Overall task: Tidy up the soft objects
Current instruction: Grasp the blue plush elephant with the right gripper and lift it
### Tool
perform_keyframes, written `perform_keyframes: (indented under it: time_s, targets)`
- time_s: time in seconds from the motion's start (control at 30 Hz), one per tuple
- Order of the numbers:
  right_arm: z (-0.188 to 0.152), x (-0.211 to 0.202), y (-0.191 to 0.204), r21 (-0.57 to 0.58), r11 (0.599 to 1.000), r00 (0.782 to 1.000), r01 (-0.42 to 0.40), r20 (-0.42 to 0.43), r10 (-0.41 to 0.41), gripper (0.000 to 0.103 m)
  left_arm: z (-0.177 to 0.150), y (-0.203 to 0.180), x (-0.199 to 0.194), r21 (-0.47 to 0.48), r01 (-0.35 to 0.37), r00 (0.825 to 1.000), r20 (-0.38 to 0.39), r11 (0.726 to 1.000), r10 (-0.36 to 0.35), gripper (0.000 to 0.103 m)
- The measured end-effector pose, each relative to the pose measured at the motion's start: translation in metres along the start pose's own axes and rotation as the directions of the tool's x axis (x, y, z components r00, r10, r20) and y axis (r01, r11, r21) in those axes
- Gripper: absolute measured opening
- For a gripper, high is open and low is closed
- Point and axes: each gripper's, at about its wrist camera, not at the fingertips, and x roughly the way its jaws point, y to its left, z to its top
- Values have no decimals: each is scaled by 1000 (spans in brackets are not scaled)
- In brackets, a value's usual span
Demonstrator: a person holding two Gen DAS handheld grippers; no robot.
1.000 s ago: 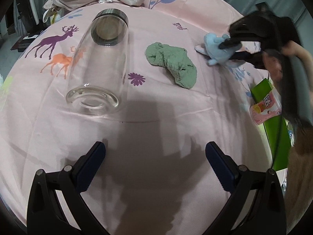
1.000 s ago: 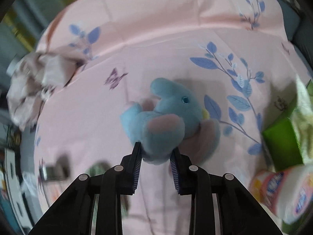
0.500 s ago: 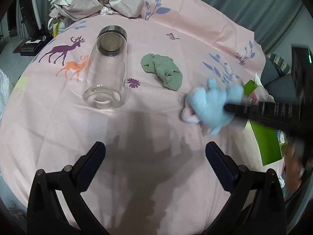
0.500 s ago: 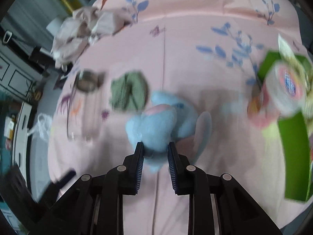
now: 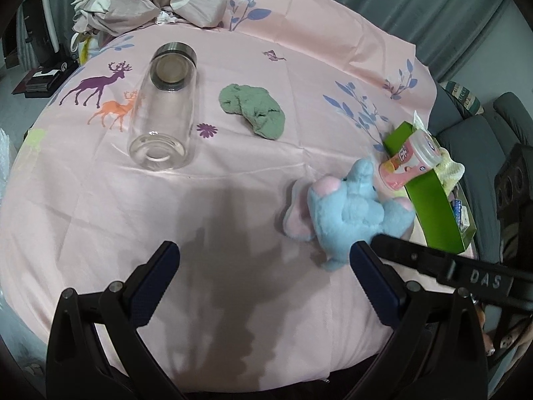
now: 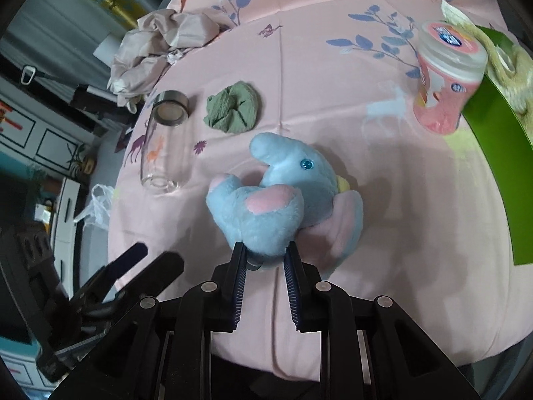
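A light-blue plush elephant (image 6: 276, 200) with pink ears and feet hangs just over the pink tablecloth (image 5: 233, 200), and my right gripper (image 6: 265, 250) is shut on its rear end. In the left wrist view the elephant (image 5: 349, 206) sits at the right, with the right gripper's fingers (image 5: 433, 266) coming in from that side. My left gripper (image 5: 263, 253) is open and holds nothing, above bare cloth near the table's front edge. A crumpled green cloth (image 5: 255, 110) lies farther back, mid-table.
An empty glass jar (image 5: 163, 106) lies on its side at the left. A green box (image 5: 433, 206) holding yellow soft material stands at the right edge, with a pink bottle (image 5: 406, 163) leaning on it. Crumpled beige fabric (image 5: 150, 0) is piled at the far edge.
My right gripper has carried the elephant from the far right of the table toward the near side, beside the green box. The left gripper has pulled back and up slightly, still open.
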Motion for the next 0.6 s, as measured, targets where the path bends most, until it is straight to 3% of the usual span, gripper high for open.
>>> perform_keyframes:
  time_s: [0.2,0.23,0.3,0.37,0.6]
  targets:
    - [-4,-6,-12,37,999,999,-16,-27,17,26,-4,-11,5,17,11,1000,-19,1000,-10,102]
    - [-4,-8,-14,38,999,1000,-8,-20,9,30,-5,-13,6,21,13,1000,-23,1000,-12,102]
    - [-3,-17,-18,42,999,999,26,25,-27,51,-6,-17,9,29,20,999,-31,999,-19,102]
    - [-2,-25,-22,61,997,997,37,66,-41,63,-7,-20,11,35,26,999,-38,999,-25,102]
    - [2,-23,-40,110,994,997,-3,72,-5,70,-13,-34,21,63,58,996,-71,996,-53,102]
